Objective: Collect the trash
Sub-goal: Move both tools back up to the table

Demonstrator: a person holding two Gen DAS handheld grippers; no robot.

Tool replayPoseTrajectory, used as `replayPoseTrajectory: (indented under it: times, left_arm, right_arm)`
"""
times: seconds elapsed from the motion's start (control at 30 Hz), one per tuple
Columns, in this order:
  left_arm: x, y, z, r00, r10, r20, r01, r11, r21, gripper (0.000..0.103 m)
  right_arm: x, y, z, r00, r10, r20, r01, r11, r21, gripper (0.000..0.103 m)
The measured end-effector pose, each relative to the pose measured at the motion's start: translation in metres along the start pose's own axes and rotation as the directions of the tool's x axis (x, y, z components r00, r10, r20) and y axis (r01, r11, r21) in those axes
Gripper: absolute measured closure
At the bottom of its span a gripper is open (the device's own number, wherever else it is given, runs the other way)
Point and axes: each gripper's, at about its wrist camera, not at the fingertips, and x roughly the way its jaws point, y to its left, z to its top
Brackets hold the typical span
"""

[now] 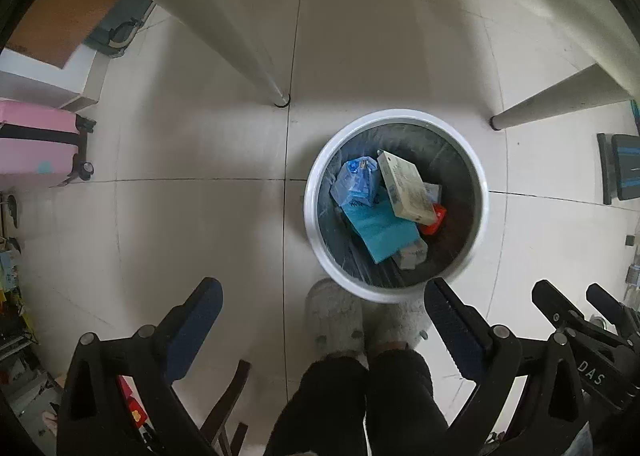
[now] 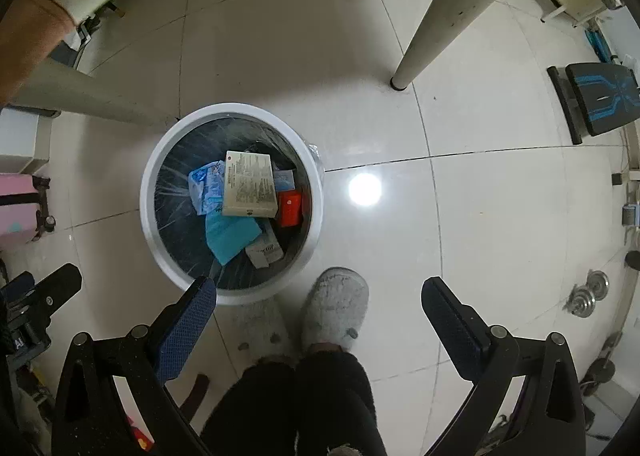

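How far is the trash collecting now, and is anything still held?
Done: the cream box, blue bag, teal paper and red packet lie inside the white bin. In hand: nothing; left gripper and right gripper stand open. Left: no loose trash shows on the floor.

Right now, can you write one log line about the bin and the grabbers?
bin: on floor, holds cream box, blue bags | left gripper: open, empty | right gripper: open, empty | both point down
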Motion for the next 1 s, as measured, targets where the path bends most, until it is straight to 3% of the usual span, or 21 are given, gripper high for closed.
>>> replayPoseTrajectory:
  times: [0.3,0.63,0.9,1.0]
  left_arm:
    - [-0.072,0.001,-0.020,0.999,-0.029,0.019,0.028,0.999,0.014,0.000]
    - [-0.193,0.013,-0.050,0.995,-0.082,0.051,0.081,0.997,0.019,0.000]
    - [-0.274,0.027,-0.065,0.988,-0.107,0.111,0.104,0.994,0.040,0.000]
    - [-0.304,0.027,-0.061,0.980,-0.100,0.169,0.091,0.994,0.059,0.000]
  right_arm:
    - [-0.085,0.002,-0.013,0.999,0.002,0.034,-0.002,1.000,-0.011,0.000]
    - [-0.235,0.007,-0.041,0.996,0.035,0.085,-0.033,0.999,-0.029,0.000]
    - [-0.340,0.016,-0.068,0.990,0.091,0.111,-0.091,0.996,-0.008,0.000]
    - [-0.375,0.019,-0.064,0.982,0.133,0.138,-0.134,0.991,0.003,0.000]
